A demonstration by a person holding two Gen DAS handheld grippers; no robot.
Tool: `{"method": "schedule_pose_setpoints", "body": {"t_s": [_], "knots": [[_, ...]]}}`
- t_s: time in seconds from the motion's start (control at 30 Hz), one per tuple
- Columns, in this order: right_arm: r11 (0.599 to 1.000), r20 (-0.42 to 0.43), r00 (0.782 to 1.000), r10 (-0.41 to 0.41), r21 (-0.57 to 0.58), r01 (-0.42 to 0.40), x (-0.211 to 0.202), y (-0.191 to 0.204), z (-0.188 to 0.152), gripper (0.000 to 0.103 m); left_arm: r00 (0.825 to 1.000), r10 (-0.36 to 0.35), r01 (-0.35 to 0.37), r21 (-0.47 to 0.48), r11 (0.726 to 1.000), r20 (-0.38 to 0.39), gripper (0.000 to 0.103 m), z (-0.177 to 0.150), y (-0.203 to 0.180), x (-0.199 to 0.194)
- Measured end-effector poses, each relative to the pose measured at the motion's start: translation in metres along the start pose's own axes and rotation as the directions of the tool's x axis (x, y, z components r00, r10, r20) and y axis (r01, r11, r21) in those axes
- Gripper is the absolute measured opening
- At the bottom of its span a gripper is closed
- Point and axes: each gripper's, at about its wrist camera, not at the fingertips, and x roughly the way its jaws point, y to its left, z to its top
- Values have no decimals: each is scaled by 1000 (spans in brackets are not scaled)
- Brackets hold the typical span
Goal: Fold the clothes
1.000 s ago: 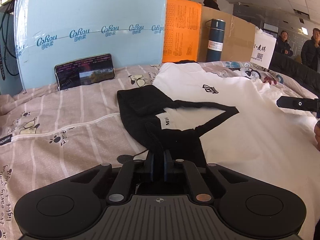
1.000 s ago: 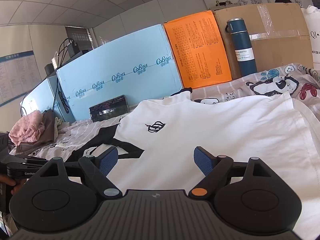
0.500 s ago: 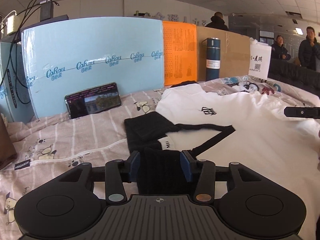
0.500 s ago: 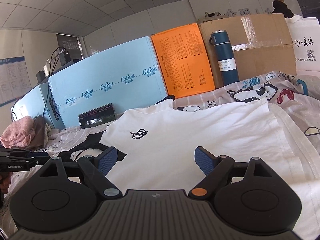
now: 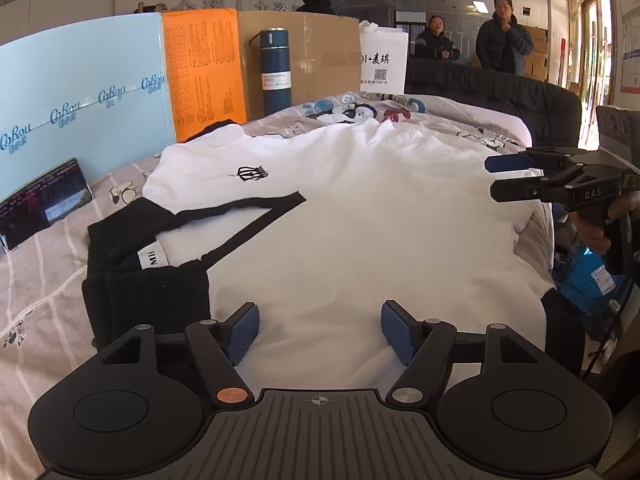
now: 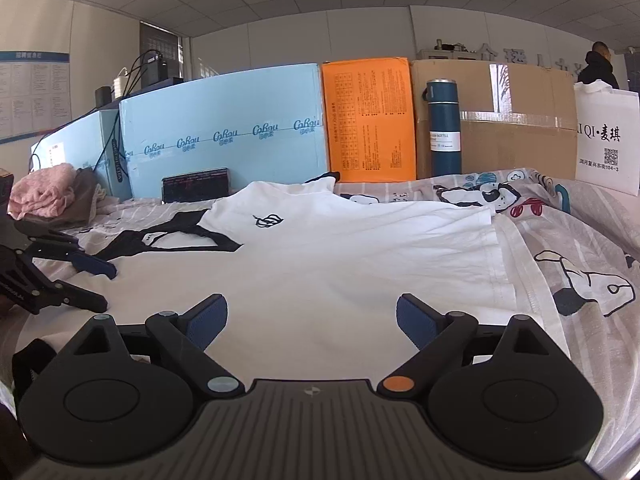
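While our two grippers hover over the bed, the white cotton T-shirt with a small black crest (image 5: 360,216) lies spread flat across the patterned bedsheet (image 6: 592,264), its collar toward the far edge where the boxes stand. Our left gripper (image 5: 316,330) has its blue-padded jaws apart and opening wider, with nothing between them but the white cloth lying below; the pads press on nothing. Just beside its left finger sits the folded black sleeve of the shirt (image 5: 148,292), doubled over onto the white body near the bed's left side, a white label (image 5: 152,258) showing on it and a black trim band (image 5: 256,220) running from it across the chest.

Our right gripper (image 6: 312,322) is spread wide and opening further, empty, above the shirt's lower part; in the left wrist view it shows at the right edge (image 5: 520,176), held by our hand (image 5: 596,228) off the bed's right side. The shirt's hemmed right edge (image 6: 500,256) lies on the cartoon-printed sheet toward the right side of the bed.

Along the far edge of the bed stand a pale blue foam board (image 6: 224,136), an orange printed panel (image 6: 368,120), a brown taped cardboard box (image 6: 516,120) and a white paper bag (image 6: 604,136). A dark blue steel flask (image 6: 442,128) stands upright in front of the cardboard box. A black smartphone (image 6: 196,190) leans against the blue board. A pink fluffy cloth (image 6: 44,192) sits at the far left corner. Three people (image 5: 504,40) stand behind the bed.
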Motion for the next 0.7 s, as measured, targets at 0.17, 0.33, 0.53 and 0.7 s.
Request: {"method": "schedule_pose_setpoints", "body": {"t_s": [0.17,0.33,0.53,0.7], "knots": [[994,-35,996,80,-77,-82,-12,14,-11,92,998,29,-27,-27,999,48,73,0,-4,-13],[975,-70,986,148,-160,-158,-25,29,-21,92,993,-24,31,-62,998,118,73,-2,-13,-22],[940,-87,973,214,-254,-229,-25,49,-25,92,977,-134,149,-83,985,165,73,-4,-30,-21],[854,-60,983,174,-488,-181,-21,75,-32,98,982,-133,148,-107,983,136,73,-7,-32,-15]]}}
